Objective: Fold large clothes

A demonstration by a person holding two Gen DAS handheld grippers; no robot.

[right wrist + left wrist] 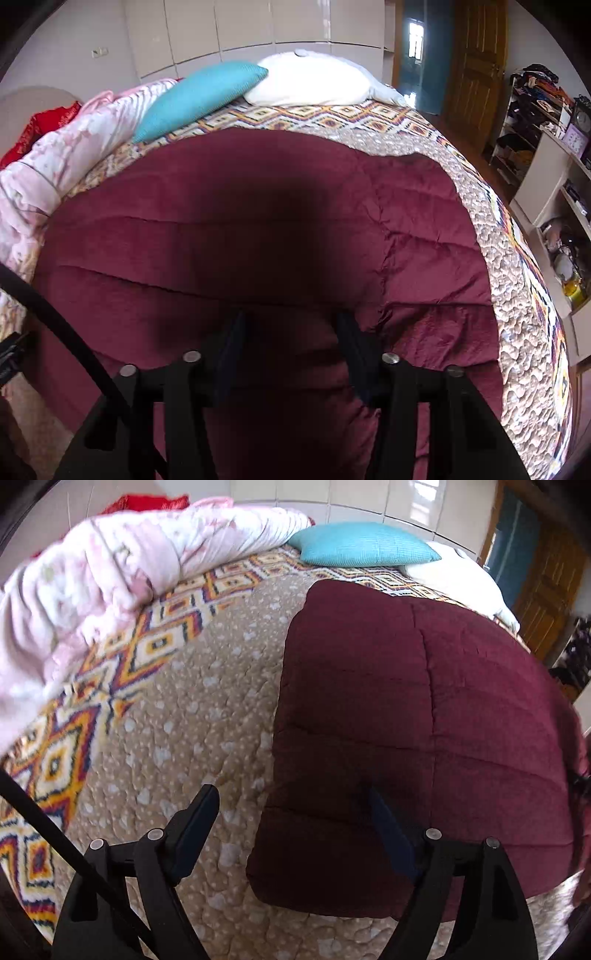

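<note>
Left wrist: pink bedding beside maroon quilt.

A home bedroom: ahead of the claw lies a bed with patterned cover, turquoise cushion and white pillow; wooden door and cluttered shelves to its right.
</note>
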